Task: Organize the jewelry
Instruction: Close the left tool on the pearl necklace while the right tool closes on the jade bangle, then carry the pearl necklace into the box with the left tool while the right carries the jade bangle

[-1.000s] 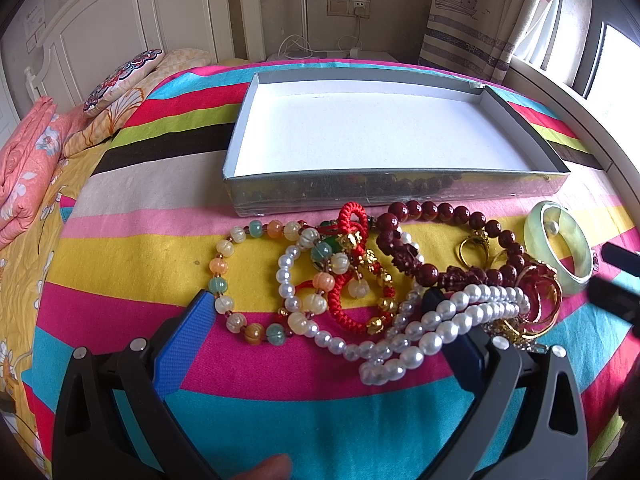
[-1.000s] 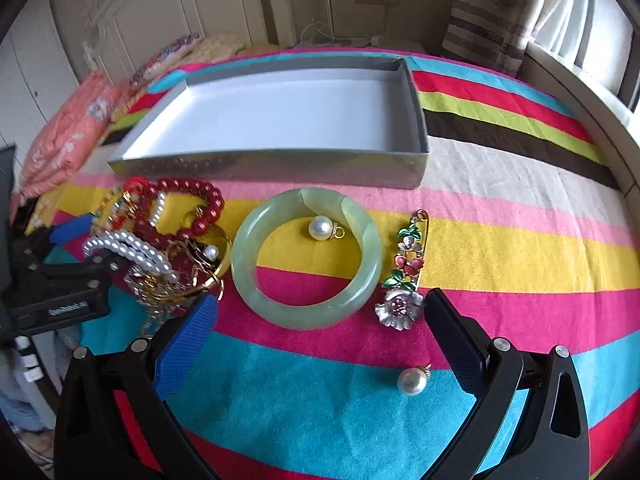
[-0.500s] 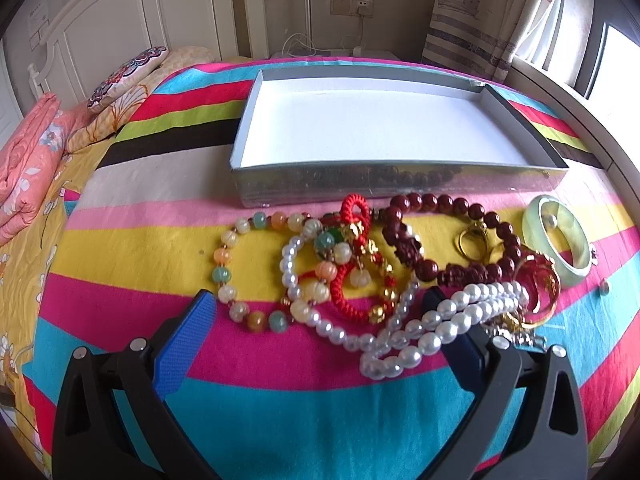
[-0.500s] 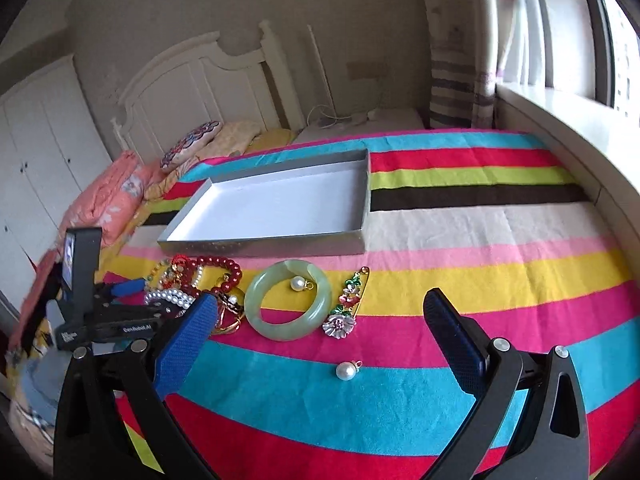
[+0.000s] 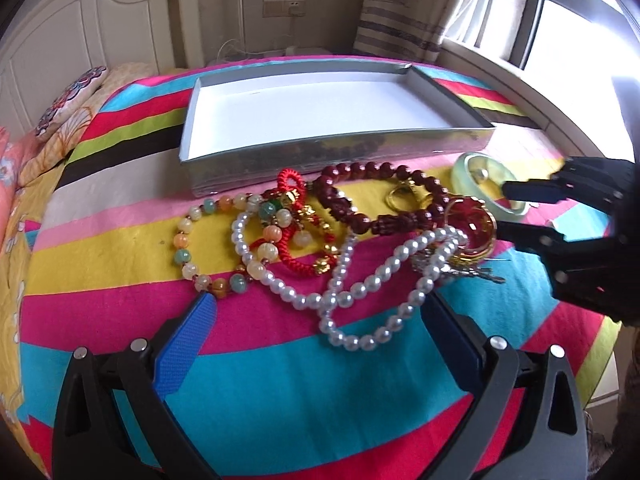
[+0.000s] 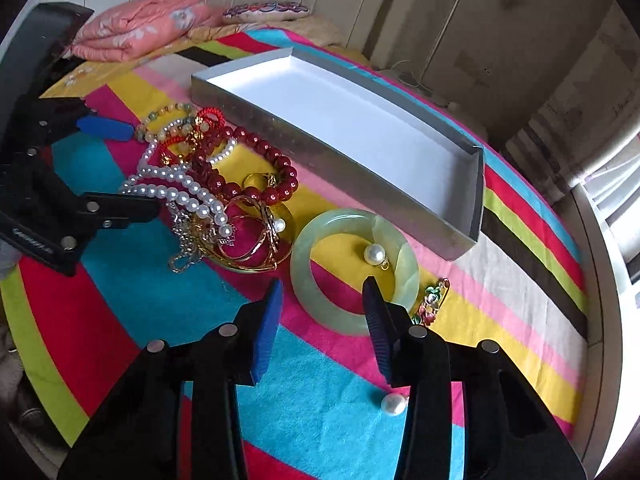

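Right gripper (image 6: 322,300) swings back over the jade bangle (image 6: 354,270), jaws closing, nothing pinched yet; left gripper (image 5: 320,320) spread near the pearls (image 5: 360,280).

Left gripper (image 5: 316,320), right gripper (image 6: 322,300): black plastic frames, silver round screws, textured blue pads (image 5: 182,346) on the fingers' inner faces.

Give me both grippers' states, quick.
Left gripper: open, holding nothing.
Right gripper: jaws closing, near rim of the jade bangle between them, not gripped.
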`<action>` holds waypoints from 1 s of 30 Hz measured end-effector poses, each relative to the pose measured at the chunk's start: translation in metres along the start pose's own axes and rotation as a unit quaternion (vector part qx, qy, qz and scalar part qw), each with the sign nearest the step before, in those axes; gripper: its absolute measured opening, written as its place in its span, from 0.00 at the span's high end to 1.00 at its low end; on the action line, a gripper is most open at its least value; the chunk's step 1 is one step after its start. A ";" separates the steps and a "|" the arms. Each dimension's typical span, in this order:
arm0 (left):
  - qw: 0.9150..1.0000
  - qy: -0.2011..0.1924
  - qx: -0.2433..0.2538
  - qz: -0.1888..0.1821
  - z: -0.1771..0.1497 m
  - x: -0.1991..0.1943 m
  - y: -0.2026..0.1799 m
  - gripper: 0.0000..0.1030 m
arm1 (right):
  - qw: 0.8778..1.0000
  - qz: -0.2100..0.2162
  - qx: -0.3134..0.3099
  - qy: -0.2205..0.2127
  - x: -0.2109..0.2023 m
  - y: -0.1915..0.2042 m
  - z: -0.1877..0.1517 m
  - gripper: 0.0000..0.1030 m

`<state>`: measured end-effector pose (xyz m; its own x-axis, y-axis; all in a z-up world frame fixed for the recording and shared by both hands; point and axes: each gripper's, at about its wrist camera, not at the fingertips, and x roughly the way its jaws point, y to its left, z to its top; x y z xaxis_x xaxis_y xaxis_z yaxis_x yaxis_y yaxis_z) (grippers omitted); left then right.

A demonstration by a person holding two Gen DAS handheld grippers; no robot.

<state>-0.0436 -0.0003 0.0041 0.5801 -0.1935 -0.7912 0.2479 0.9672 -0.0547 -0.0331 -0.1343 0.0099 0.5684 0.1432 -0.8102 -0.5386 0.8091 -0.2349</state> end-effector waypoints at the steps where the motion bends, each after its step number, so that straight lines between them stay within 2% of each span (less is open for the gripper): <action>1: 1.000 -0.002 0.000 -0.003 0.000 -0.001 -0.001 0.03 | 1.000 0.010 0.000 0.000 0.002 -0.002 0.002 0.66; 3: 1.000 -0.006 0.003 -0.013 -0.001 -0.002 -0.002 0.04 | 1.000 0.024 0.002 0.001 0.005 -0.005 0.006 0.70; 6: 0.999 -0.016 0.019 -0.021 -0.004 -0.006 -0.010 0.13 | 0.999 0.045 0.013 -0.002 0.007 -0.010 0.008 0.73; 8: 0.999 -0.025 0.031 -0.018 -0.006 -0.010 -0.015 0.24 | 0.998 0.063 0.028 -0.011 0.006 -0.012 0.005 0.79; 12: 0.998 -0.038 0.052 -0.009 -0.008 -0.015 -0.024 0.30 | 0.996 0.068 0.054 -0.036 0.004 -0.014 -0.003 0.80; 14: 0.998 -0.026 0.057 -0.006 -0.008 -0.010 -0.026 0.53 | 0.994 0.070 0.065 -0.043 0.005 -0.016 -0.004 0.83; 15: 0.998 -0.019 0.060 -0.004 -0.008 -0.008 -0.027 0.59 | 0.994 0.070 0.068 -0.044 0.005 -0.017 -0.004 0.84; 17: 0.997 -0.022 0.068 -0.001 -0.008 -0.008 -0.031 0.81 | 0.994 0.069 0.073 -0.047 0.004 -0.019 -0.005 0.84; 19: 0.997 -0.026 0.072 0.000 -0.011 -0.009 -0.031 0.92 | 0.993 0.072 0.080 -0.051 0.004 -0.020 -0.005 0.84; 23: 0.997 -0.053 0.055 -0.008 -0.013 -0.018 -0.024 0.93 | 0.989 0.082 0.102 -0.067 0.001 -0.027 -0.008 0.84; 27: 0.996 -0.076 0.019 -0.032 -0.014 -0.026 -0.011 0.94 | 0.977 0.113 0.143 -0.111 -0.011 -0.043 -0.018 0.85; 30: 0.995 -0.095 0.006 -0.036 -0.015 -0.036 -0.007 0.94 | 0.965 0.139 0.171 -0.140 -0.020 -0.054 -0.026 0.85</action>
<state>-0.0775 0.0021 0.0237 0.6961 -0.2905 -0.6565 0.3024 0.9481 -0.0988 -0.0312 -0.1956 0.0253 0.6037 0.4912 -0.6279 -0.4850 0.8514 0.1998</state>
